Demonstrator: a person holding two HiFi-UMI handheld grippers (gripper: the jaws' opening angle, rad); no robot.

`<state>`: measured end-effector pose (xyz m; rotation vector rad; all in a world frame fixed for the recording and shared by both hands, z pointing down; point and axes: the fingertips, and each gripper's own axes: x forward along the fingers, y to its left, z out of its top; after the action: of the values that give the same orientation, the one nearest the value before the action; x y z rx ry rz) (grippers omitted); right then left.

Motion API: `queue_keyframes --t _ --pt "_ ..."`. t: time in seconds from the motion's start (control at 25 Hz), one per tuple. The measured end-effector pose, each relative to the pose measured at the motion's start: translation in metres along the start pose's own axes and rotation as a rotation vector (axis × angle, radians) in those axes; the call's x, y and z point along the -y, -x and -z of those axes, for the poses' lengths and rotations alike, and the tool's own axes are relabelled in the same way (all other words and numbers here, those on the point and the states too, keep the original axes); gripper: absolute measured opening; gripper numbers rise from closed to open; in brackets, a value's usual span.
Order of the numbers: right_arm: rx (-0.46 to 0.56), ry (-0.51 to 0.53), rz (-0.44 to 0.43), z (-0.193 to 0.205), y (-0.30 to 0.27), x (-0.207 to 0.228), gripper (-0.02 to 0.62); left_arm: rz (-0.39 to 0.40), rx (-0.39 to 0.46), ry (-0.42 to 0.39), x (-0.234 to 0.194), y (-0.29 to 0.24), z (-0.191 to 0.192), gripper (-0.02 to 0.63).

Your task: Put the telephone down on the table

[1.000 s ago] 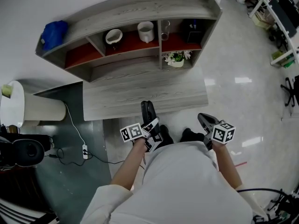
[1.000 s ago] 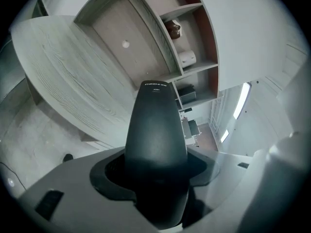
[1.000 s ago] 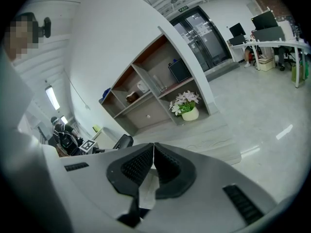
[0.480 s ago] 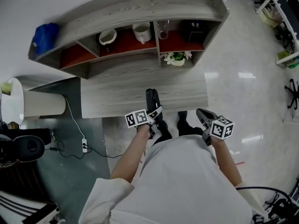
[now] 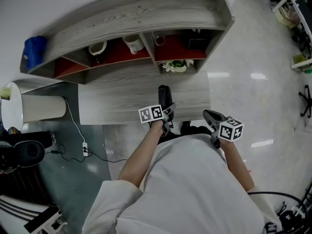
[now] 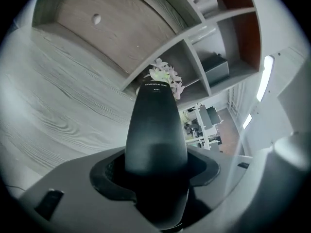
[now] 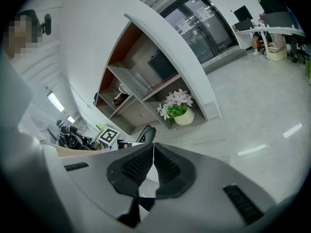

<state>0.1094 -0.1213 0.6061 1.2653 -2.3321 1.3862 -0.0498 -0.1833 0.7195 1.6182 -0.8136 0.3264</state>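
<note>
my right gripper (image 7: 153,166) hangs off the table's near right corner, jaws pressed together on nothing. my left gripper (image 6: 155,171) clamps the black telephone (image 6: 155,130) by its lower end, and the handset juts forward over the near edge of the table (image 5: 112,101), towards its right end. i cannot tell whether it touches the wood yet. to do this well, i think i should carry it further in from the edge, lower it flat, and release only once it rests along its length, short of the flower pot (image 5: 176,66) in the shelf unit (image 5: 131,18) behind.
</note>
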Motion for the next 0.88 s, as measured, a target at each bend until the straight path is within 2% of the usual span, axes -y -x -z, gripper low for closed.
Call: queue_keyframes --t 0.2,0.44,0.68,0.88 --pt "-0.037 0.002 -0.023 -0.008 -0.004 0.020 0.018 -0.045 -0.029 -0.049 0.016 -0.048 -0.007 0.296" --pt "-0.072 0.025 -0.024 -0.008 -0.003 0.035 0.018 -0.124 -0.103 -0.096 0.019 -0.104 -0.004 0.295" --pt "-0.088 0.011 -0.033 -0.015 -0.009 0.053 0.018 -0.258 -0.162 -0.194 0.017 -0.160 -0.005 0.295" --pt "-0.079 -0.019 -0.019 -0.021 -0.008 0.067 0.018 -0.365 -0.164 -0.245 0.014 -0.193 -0.013 0.295"
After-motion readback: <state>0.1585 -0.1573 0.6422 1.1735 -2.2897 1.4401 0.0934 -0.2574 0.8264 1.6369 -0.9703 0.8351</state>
